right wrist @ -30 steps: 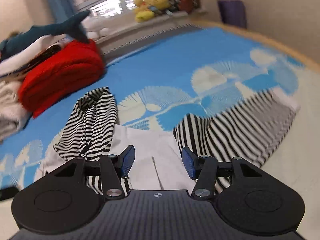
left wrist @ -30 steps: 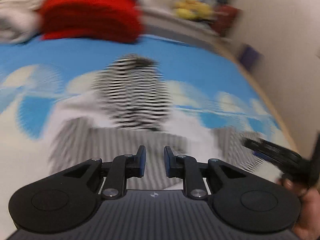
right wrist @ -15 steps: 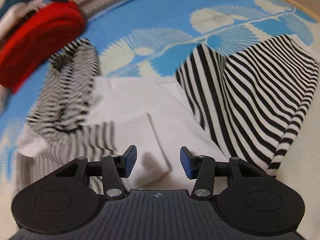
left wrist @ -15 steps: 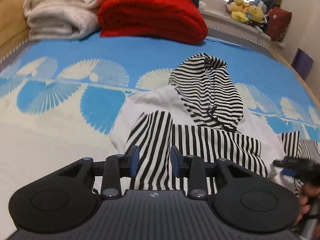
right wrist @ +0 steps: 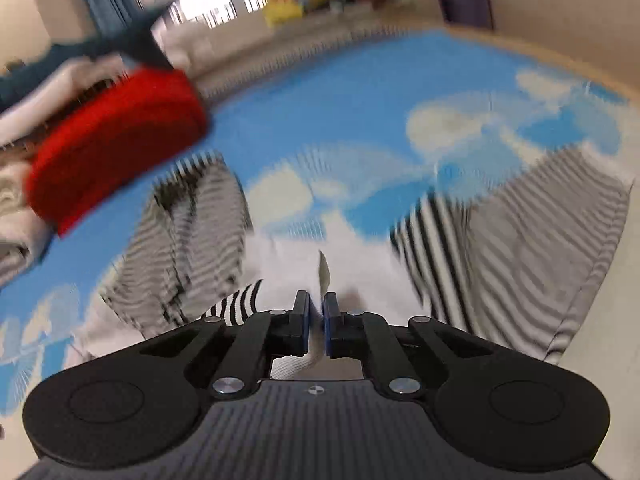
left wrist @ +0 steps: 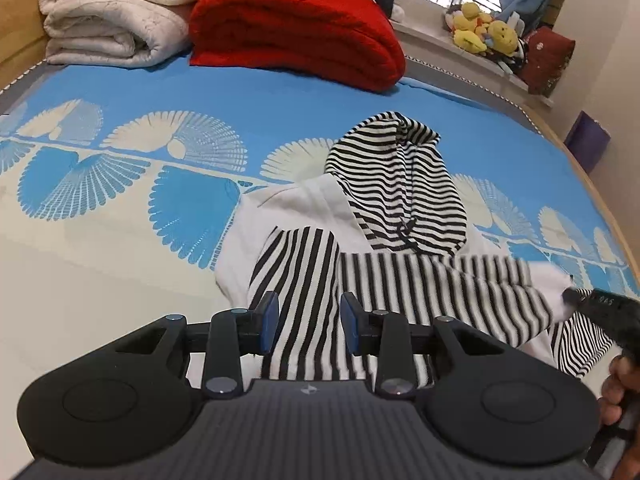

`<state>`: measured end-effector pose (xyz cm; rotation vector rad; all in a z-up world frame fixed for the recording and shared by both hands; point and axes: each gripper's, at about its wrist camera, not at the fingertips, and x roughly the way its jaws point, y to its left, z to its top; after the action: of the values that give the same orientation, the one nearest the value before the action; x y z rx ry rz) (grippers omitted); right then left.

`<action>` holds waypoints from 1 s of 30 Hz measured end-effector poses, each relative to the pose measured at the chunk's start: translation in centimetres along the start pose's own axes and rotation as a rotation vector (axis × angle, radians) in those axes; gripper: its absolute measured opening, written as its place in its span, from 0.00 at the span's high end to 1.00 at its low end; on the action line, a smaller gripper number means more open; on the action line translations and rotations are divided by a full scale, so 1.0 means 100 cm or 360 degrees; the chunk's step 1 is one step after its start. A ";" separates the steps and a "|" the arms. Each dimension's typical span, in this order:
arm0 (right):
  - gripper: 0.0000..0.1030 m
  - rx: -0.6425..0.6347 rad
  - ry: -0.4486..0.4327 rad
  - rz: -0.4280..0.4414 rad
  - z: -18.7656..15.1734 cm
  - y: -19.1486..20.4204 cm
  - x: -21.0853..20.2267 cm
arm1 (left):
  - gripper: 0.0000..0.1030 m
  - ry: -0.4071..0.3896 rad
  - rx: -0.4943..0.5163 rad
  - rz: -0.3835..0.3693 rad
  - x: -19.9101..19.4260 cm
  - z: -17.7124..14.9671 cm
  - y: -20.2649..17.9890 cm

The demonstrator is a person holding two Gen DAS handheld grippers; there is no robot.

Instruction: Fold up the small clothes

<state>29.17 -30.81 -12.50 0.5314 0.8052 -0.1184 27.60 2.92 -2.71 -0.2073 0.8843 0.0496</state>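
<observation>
A small hoodie (left wrist: 296,204) lies on the blue patterned bed cover (left wrist: 200,96), with a white body, a striped hood (left wrist: 400,184) and striped sleeves. One sleeve (left wrist: 296,280) is folded across the body. My left gripper (left wrist: 310,320) hovers over it, open, its pads clear of the cloth. In the blurred right wrist view, my right gripper (right wrist: 316,316) has its jaws closing on a raised fold of the hoodie's white cloth (right wrist: 324,272). The other sleeve (right wrist: 520,248) spreads to the right. The right gripper (left wrist: 600,308) also shows at the hoodie's right edge, a hand (left wrist: 616,384) behind it.
A folded red blanket (left wrist: 296,28) and a cream quilt (left wrist: 112,16) are stacked at the head of the bed. Plush toys (left wrist: 484,32) sit on the window sill. A purple box (left wrist: 586,144) stands past the bed's wooden right edge.
The right gripper's jaws have gone from wide apart to pinched on the white cloth, and its view has swung and blurred. The left gripper has opened a little and settled over the folded sleeve.
</observation>
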 end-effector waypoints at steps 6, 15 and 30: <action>0.88 -0.0044 0.0206 -0.0394 -0.026 -0.025 0.021 | 0.64 0.0045 0.0035 -0.0017 0.004 -0.004 -0.005; 0.48 -0.0366 0.0058 -0.0038 -0.039 0.011 0.015 | 0.63 0.0043 -0.0012 0.0005 0.007 0.004 0.002; 0.43 -0.0176 0.0444 -0.0183 -0.049 -0.013 0.053 | 0.63 0.0083 0.0004 0.0005 0.013 0.001 -0.001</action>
<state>29.25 -29.03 -19.63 0.4013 1.1084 -0.1059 28.50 2.79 -3.66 -0.2059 0.9369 0.0460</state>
